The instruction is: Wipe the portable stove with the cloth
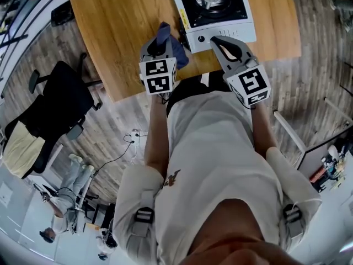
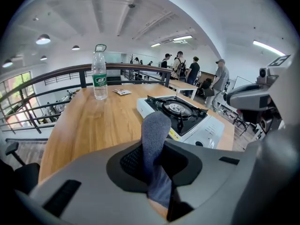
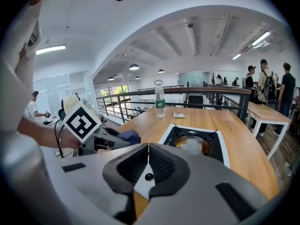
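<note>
The left gripper (image 1: 159, 47) is pinching the blue cloth (image 2: 155, 137), holding it over the wooden table (image 1: 118, 26) just beside the stove (image 1: 245, 31). The right gripper (image 1: 222, 42) is hovering at the stove's front edge by the knob (image 1: 201, 38), its jaws pressed together with nothing between them. A water bottle (image 2: 99, 76) is standing farther back.

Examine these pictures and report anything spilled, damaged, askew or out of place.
Nothing stands out. The portable stove sits flat on the table, with no spill or damage visible. The cloth is pinched in the left claw; the right claw is shut and empty. The water bottle stands upright.
</note>
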The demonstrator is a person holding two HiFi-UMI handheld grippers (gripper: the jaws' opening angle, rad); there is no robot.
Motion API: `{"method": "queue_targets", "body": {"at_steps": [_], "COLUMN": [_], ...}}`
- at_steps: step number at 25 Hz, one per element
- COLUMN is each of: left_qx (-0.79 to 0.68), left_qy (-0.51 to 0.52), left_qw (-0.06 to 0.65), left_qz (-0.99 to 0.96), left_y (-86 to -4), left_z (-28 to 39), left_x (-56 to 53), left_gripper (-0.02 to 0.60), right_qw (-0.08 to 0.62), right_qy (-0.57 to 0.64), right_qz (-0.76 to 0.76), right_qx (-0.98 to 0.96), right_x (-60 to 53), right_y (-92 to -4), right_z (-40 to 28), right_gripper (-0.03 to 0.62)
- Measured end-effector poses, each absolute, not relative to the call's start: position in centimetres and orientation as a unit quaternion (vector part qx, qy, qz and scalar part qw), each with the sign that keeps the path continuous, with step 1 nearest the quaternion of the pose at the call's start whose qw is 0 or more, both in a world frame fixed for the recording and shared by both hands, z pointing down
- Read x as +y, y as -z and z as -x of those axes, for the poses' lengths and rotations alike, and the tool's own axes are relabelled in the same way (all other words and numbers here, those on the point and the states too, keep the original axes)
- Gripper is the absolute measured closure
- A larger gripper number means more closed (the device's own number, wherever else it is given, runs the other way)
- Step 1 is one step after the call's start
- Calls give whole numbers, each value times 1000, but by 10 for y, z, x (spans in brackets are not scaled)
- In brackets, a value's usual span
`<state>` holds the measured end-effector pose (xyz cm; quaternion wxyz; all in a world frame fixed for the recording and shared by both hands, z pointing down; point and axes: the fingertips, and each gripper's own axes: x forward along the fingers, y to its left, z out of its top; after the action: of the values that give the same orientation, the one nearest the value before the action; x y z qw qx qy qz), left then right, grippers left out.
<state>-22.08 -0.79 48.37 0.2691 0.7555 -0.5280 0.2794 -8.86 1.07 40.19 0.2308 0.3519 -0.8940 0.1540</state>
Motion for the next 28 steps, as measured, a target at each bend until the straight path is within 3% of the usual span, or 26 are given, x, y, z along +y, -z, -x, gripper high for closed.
{"method": "queue_targets", "body": {"at_steps": [11,28], "left_qx": [-471,-443], "left_qy": [-278,-319], "left_qw": [267,278], "left_qz": [-793,-790], "left_y": [-494,-511], "left_z": [170,152], "left_x": [-16,-31], "left_gripper": [495,497], "right_qw": [233,232], "right_qy": [-174,-208], "right_qz": [-343,-310], "right_qx": [-893,-898], "right_x": [-3,-36], "right_y": [-416,-433], "right_z": [81,86], "right_gripper": [572,572]}}
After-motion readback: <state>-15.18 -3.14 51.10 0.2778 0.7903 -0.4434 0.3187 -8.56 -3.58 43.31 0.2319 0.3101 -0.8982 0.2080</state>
